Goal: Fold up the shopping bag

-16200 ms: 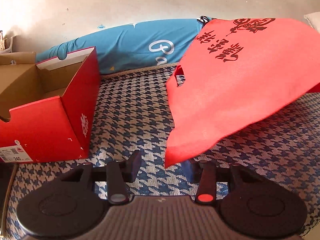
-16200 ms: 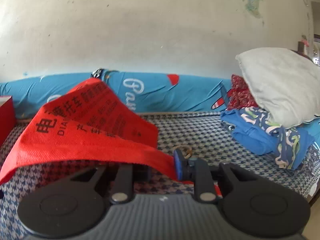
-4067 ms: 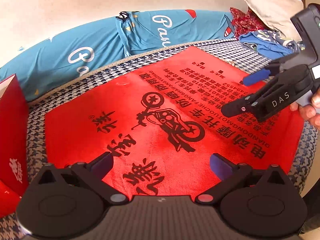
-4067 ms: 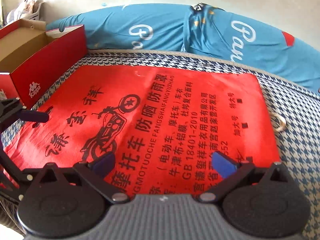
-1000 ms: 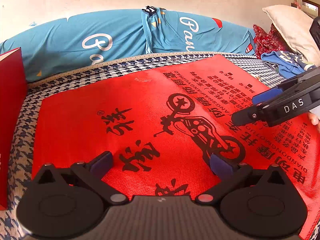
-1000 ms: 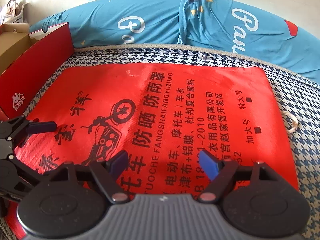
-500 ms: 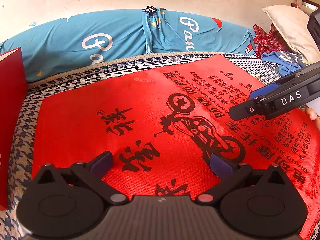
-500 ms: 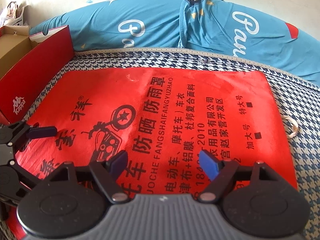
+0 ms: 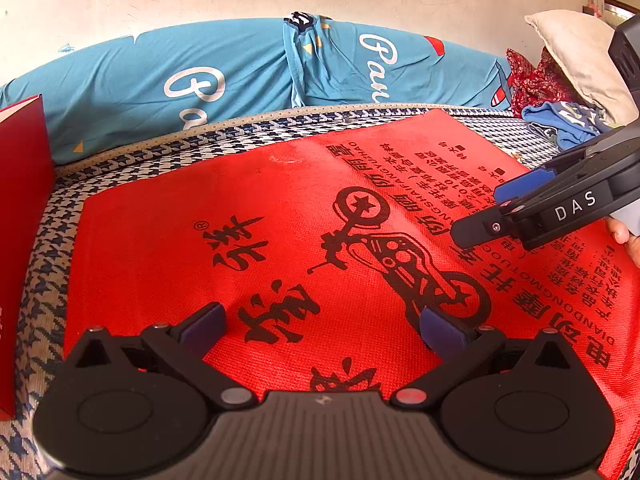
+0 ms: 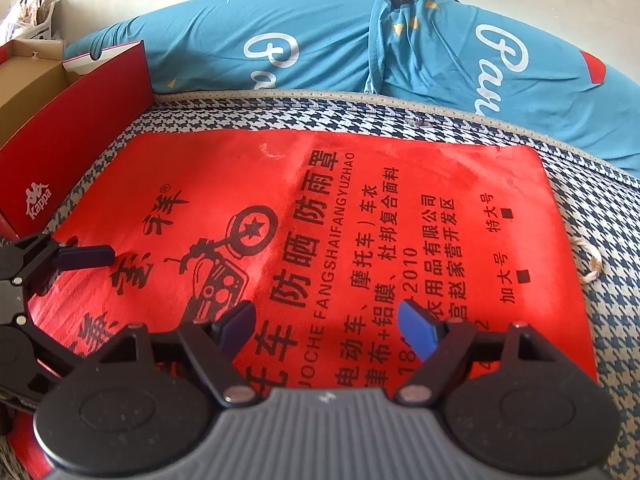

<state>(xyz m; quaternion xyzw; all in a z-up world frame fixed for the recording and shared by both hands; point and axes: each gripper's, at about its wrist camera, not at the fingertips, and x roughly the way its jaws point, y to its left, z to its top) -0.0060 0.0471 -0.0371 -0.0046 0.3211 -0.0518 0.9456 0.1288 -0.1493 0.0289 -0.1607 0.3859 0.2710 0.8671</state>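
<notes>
Lying flat and unfolded on the houndstooth bed (image 10: 612, 320): red shopping bag (image 10: 320, 184), black motorcycle print facing up. Hovering over its near edge with jaws spread wide, gripping nothing: left hand-held gripper (image 9: 320, 326) and right hand-held gripper (image 10: 326, 326). Sitting at the bed's left edge: red shoebox (image 10: 76, 120). Lining the wall behind: blue bedding (image 10: 320, 32).

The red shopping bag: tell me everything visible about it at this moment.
The red shopping bag lies spread flat and unfolded on the blue-and-white houndstooth bed cover. It looks like thin woven fabric, slightly creased, printed in black with a motorcycle drawing and Chinese text. A pale cord loop lies at its side edge. The left gripper and right gripper hover over it, jaws open, gripping nothing.
</notes>
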